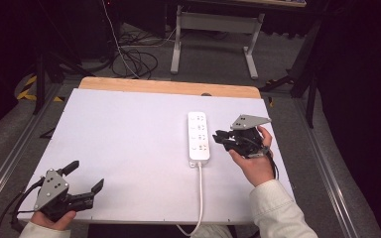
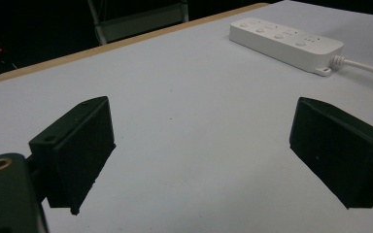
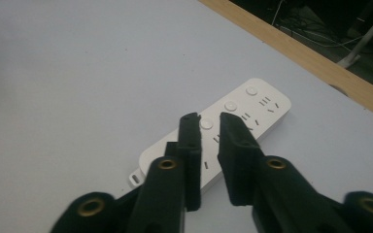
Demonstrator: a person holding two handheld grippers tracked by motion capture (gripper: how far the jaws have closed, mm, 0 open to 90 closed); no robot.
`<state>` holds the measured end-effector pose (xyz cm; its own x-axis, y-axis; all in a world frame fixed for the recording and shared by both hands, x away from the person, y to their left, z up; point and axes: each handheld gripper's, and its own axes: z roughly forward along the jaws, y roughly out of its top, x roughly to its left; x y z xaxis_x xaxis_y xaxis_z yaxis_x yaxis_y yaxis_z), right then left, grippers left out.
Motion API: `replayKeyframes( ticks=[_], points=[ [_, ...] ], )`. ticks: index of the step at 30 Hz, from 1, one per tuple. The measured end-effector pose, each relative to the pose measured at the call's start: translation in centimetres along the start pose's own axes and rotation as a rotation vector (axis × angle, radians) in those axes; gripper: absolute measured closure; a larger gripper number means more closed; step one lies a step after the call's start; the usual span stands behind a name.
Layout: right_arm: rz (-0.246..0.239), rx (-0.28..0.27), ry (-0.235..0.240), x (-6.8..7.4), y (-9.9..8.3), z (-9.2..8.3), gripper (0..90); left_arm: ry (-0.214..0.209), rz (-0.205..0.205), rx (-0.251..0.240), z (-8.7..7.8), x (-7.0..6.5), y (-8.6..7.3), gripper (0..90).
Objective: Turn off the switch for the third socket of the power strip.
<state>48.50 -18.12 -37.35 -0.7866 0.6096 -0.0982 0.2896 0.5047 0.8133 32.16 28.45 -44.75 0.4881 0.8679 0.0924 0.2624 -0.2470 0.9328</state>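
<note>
The right hand-held gripper [image 1: 219, 137] hovers just beside the right edge of the power strip [image 1: 199, 135], its tips pointing toward it. In the right gripper view its two black jaws stand nearly together, with a narrow slit between them and nothing in it, so it is clenched on air [image 3: 210, 127]. That view looks down along the jaws onto the strip [image 3: 252, 109], whose round white buttons and dark socket slots show plainly; the tips lie over one button, but whether they touch it I cannot tell.

The high view adds what the close view lacks: the right hand [image 1: 254, 163] and pale sleeve behind the gripper, the grey plate on top of it, and the strip's white cord [image 1: 200, 198] running down off the near edge of the desk [image 1: 129, 134].

The left hand-held gripper [image 1: 86, 177] rests at the desk's near left corner, well apart from the strip. The left gripper view shows it released [image 2: 201, 145], jaws spread wide over bare white desk [image 2: 175, 97], with the strip [image 2: 286, 42] and the start of its cord far off at the upper right.
</note>
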Motion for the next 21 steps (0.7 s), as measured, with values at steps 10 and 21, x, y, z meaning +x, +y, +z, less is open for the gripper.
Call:
replayKeyframes(
  ticks=[10, 21],
  points=[
    [-0.008, 0.037, -0.004, -0.9, 1.7, 3.0, 90.0, -0.009, -0.002, -0.001, 0.0, 0.1, 0.0, 9.4],
    [0.047, 0.046, -0.027, -2.3, 2.4, 6.5, 90.0, -0.011, -0.002, -0.006, -0.1, 0.1, 0.0, 9.4]
  ],
)
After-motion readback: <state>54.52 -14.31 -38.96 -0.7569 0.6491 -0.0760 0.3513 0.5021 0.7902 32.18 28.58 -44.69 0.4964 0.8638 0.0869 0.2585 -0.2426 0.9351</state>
